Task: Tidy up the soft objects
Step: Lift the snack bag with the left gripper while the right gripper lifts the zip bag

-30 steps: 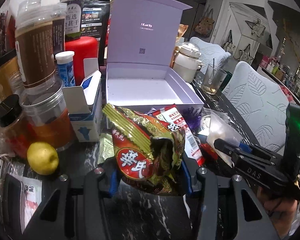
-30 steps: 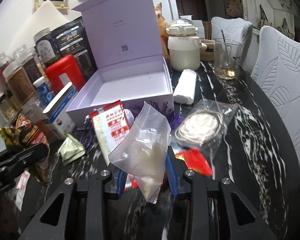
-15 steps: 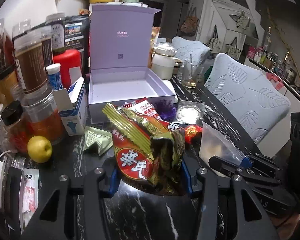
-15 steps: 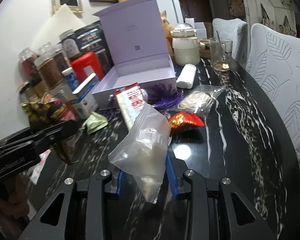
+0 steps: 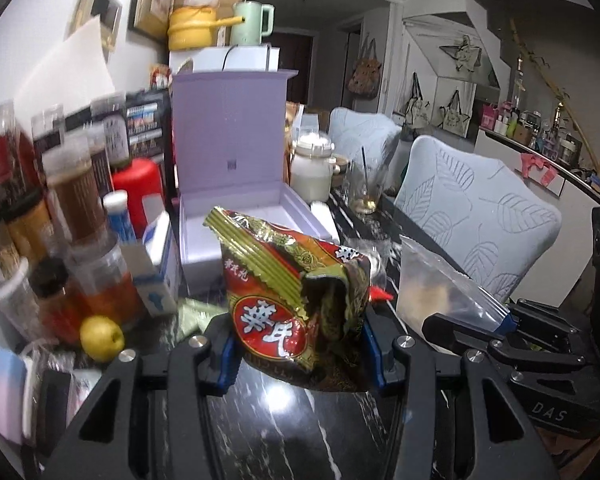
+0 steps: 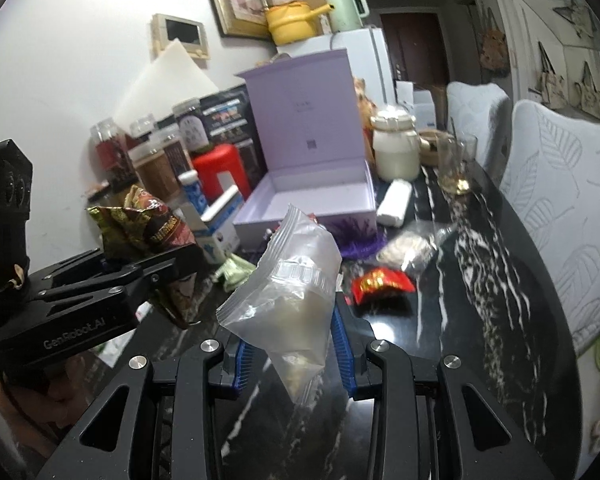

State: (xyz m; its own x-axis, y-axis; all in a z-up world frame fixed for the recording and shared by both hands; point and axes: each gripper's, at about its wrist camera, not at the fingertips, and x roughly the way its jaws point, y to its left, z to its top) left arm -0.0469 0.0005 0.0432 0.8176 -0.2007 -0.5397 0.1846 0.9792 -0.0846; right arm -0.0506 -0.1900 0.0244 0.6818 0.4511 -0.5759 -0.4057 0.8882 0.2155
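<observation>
Black and shiny, the counter (image 6: 480, 280) is crowded with stuff. On it sits the big purple box (image 6: 312, 204), open, with its lid standing up and its tray bare. Everything else is easiest to place from that box.

Left of the box stand tall jars (image 5: 76, 200), packed close together. In front of the box, lifted off the counter, are two soft bags. The left gripper (image 5: 296, 344) is closed on the red snack bag (image 5: 296, 300), squeezing it near its bottom. The right gripper (image 6: 290, 344) is closed on the clear zip bag (image 6: 296, 280), also low down, so its top flops over.

On the counter in front of the box lie a small red packet (image 6: 380, 284) and a purple tuft (image 6: 356, 236).

Things could go wrong. Both bags are slippery and held only by an edge, so a quick swing could let one slide out. The snack bag could bump a jar and tip it. The floppy zip bag could catch on the box wall and land outside.
</observation>
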